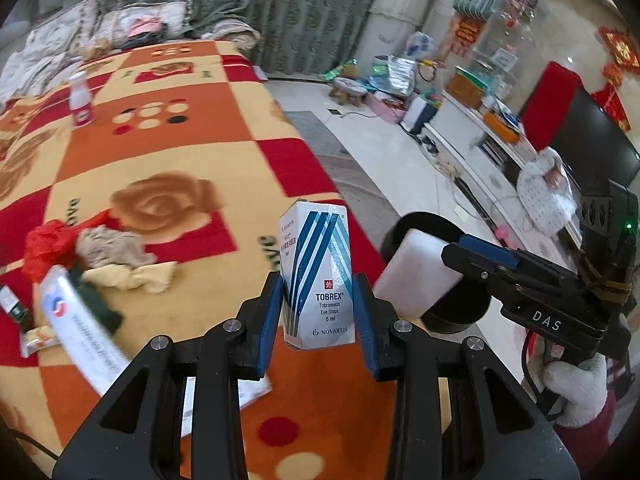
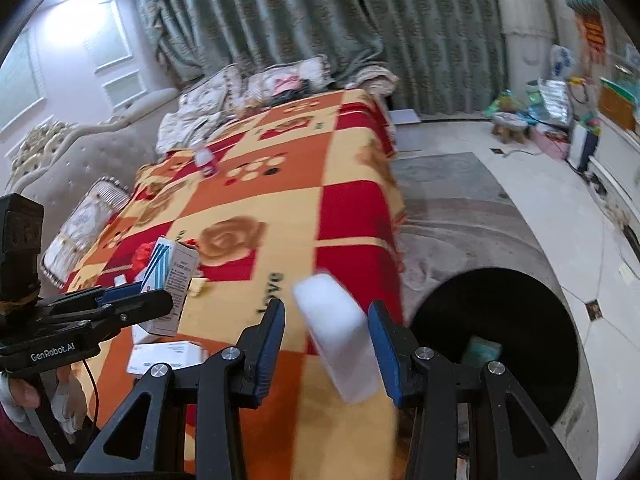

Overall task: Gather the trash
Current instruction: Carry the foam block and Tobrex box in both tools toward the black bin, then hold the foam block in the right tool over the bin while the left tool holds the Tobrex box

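Right now my left hand-held gripper is clamped on a white-and-blue cardboard Tobrex eye-drops box, held upright above the orange, red and cream checked blanket on the bed. My right hand-held gripper has a white rectangular foam-like block between its blue pads; it sits tilted and blurred, with a gap on the left side, so I cannot tell whether it is truly gripped. A round black bin stands on the floor just beside the bed edge. Crumpled red plastic, beige rags and a small white bottle lie on the blanket
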Demonstrator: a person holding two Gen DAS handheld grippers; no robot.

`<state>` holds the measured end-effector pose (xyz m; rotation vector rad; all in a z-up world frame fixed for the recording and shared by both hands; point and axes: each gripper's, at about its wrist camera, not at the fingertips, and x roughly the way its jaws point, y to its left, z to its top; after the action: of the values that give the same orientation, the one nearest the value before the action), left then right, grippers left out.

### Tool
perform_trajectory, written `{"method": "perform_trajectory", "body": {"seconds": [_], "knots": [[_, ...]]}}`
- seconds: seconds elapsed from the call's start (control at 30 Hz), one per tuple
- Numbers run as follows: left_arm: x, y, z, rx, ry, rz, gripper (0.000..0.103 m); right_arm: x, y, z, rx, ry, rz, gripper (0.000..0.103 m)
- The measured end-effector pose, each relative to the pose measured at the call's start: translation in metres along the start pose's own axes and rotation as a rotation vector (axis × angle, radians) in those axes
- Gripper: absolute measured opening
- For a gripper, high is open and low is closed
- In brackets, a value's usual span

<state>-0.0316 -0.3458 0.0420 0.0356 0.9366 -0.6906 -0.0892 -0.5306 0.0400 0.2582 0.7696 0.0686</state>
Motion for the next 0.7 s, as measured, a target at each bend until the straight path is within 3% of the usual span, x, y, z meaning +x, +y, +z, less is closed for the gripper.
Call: {"method": "perform_trajectory", "body": {"seconds": [0.17, 0.3, 0.6, 0.67, 0.7], "knots": [[0.014, -0.014, 0.002, 0.01, 0.02, -0.016, 0.033, -0.008, -0.027, -0.007, 0.045, 0.005, -0.024, 0.042], [0.02, -0.009, -0.003, 0.001, 0.039, -0.004, 0.033, -0.006, -0.038, -0.014, 0.093, 0.011, 0.037, 0.042], [0.019, 0.008, -0.008, -0.025, 0.049, 0.015, 0.033, 0.011, -0.003, -0.017, 0.016, 0.052, 0.115, 0.042], [0.019, 0.009, -0.009, -0.03, 0.051, 0.016, 0.033, 0.013, 0.005, -0.018, -0.018, 0.055, 0.126, 0.032], [0.019, 0.009, -0.009, -0.031, 0.053, 0.016, 0.033, 0.013, 0.007, -0.019, -0.023, 0.055, 0.131, 0.032]]}}
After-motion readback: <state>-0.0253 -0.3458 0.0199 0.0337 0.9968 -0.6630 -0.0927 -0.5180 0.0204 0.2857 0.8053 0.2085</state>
